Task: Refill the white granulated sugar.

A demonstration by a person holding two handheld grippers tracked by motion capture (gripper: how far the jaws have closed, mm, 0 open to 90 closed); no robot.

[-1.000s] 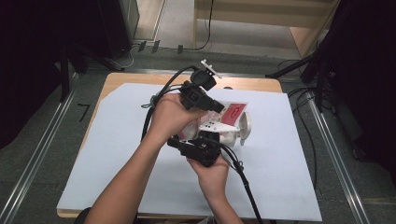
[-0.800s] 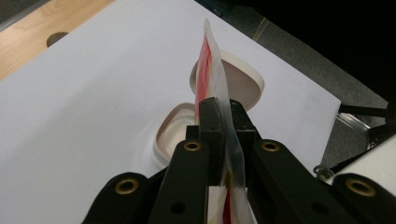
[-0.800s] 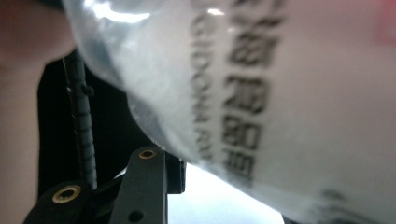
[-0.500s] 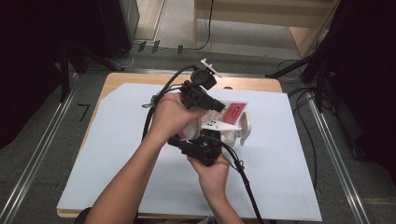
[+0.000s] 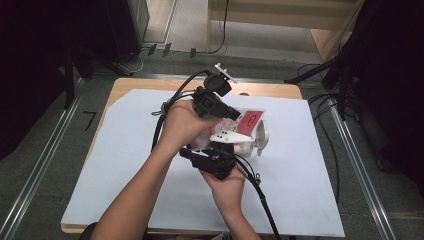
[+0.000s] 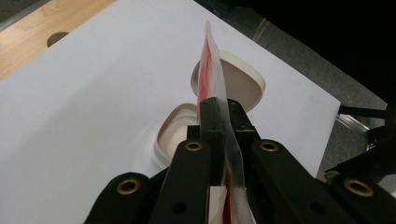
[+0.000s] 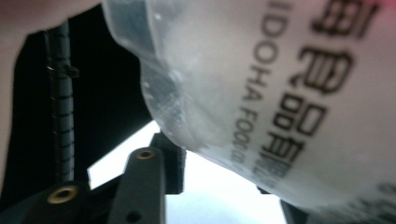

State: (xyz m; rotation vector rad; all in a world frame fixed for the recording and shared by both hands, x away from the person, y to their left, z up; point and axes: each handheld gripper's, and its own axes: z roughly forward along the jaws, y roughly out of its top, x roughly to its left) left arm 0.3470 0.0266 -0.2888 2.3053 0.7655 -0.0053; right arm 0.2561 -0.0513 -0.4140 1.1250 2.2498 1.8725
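A clear plastic food bag (image 5: 249, 119) with a red label hangs over the middle of the table between both grippers. My left gripper (image 5: 234, 113) comes in from the left and is shut on the bag's thin upper edge (image 6: 211, 60), which stands upright between the jaws (image 6: 219, 108). My right gripper (image 5: 220, 144) points up from below. The bag's printed body (image 7: 280, 93) sits between its jaws (image 7: 224, 182), pressed against the left one. Under the bag lies an open cream container (image 6: 175, 135) with its lid (image 6: 243, 79) beside it.
A white sheet (image 5: 300, 200) covers most of the wooden table (image 5: 135, 85). The container (image 5: 247, 145) and lid (image 5: 263, 137) lie right of centre. Cables trail from both grippers. Metal rails and dark floor border the table.
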